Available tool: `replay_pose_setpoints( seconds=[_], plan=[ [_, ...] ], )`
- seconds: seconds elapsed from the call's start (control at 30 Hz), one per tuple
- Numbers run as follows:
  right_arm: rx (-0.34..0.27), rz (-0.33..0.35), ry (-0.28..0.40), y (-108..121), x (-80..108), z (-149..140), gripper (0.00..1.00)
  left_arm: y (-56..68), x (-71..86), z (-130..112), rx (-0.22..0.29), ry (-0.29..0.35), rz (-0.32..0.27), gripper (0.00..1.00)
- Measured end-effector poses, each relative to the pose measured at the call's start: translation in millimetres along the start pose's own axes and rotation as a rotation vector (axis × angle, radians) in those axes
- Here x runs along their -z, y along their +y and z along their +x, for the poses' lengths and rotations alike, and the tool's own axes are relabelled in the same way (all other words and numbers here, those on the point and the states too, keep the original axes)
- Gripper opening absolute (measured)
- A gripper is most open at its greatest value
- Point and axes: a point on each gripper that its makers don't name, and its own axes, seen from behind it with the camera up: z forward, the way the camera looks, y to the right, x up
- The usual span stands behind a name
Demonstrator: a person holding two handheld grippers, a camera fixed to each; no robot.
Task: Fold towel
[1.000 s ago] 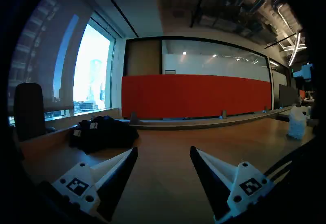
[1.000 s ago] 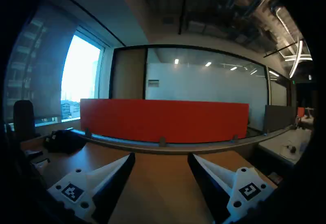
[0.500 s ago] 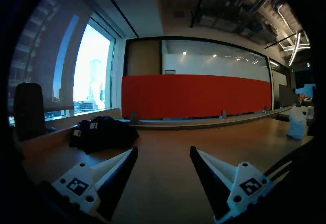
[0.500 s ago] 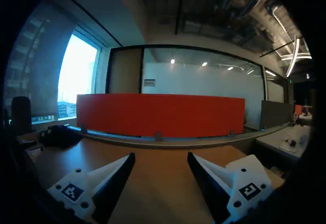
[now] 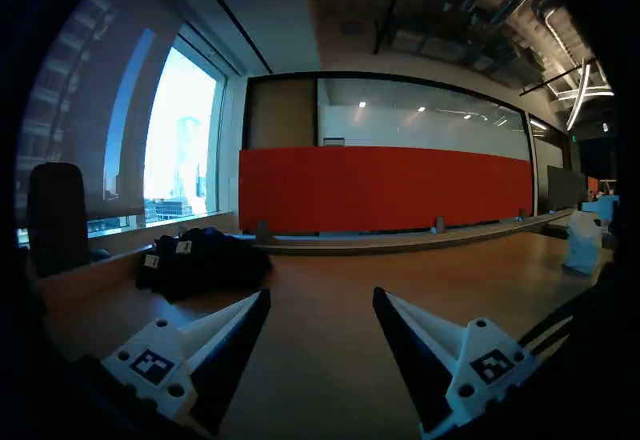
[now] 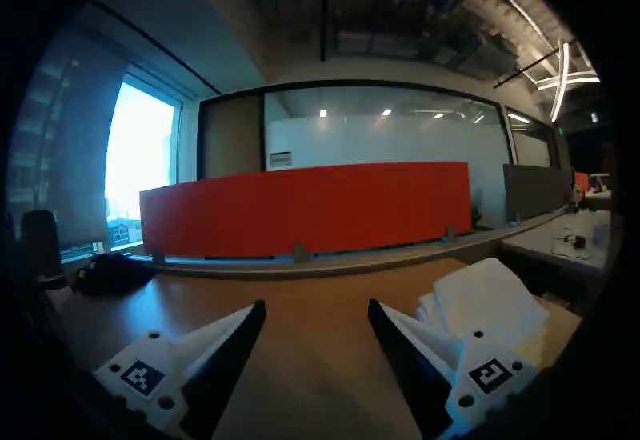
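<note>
Right claw (image 6: pixel 316 306) agape, towel (image 6: pixel 484 292) beside right finger.

Dim interior — blown-out window (image 5: pixel 180 160) glare at left; fisheye bends edges, ceiling strips (image 6: pixel 560 80) glowing.

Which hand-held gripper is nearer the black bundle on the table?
Left. The black bundle lies just ahead-left of the left hand-held gripper; from the right hand-held gripper it sits far off to the left.

1. An open-plan office: a long wooden bench (image 5: pixel 480 268) backed by a red divider panel (image 5: pixel 384 188).
2. Behind it, a glass-walled room (image 5: pixel 424 116); overhead, exposed ceiling pipes (image 5: pixel 512 4) and strip lights (image 5: pixel 582 92).
3. A window (image 5: pixel 180 156) onto city towers; a dark shape (image 5: pixel 56 216), probably a chair back.
</note>
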Motion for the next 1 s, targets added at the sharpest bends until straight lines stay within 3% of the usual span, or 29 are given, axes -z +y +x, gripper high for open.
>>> replay_pose_setpoints(
  seconds=[0.3,1.0],
  plan=[
    [-0.006,-0.006,0.000,18.5,-1.8,-21.2,0.99,-0.6,0.5,0.6,0.000,0.000,0.000,0.95],
    [0.032,0.003,0.007,13.0,-5.2,-42.5,0.99,0.0,0.5,0.8,0.000,0.000,0.000,0.95]
  ],
)
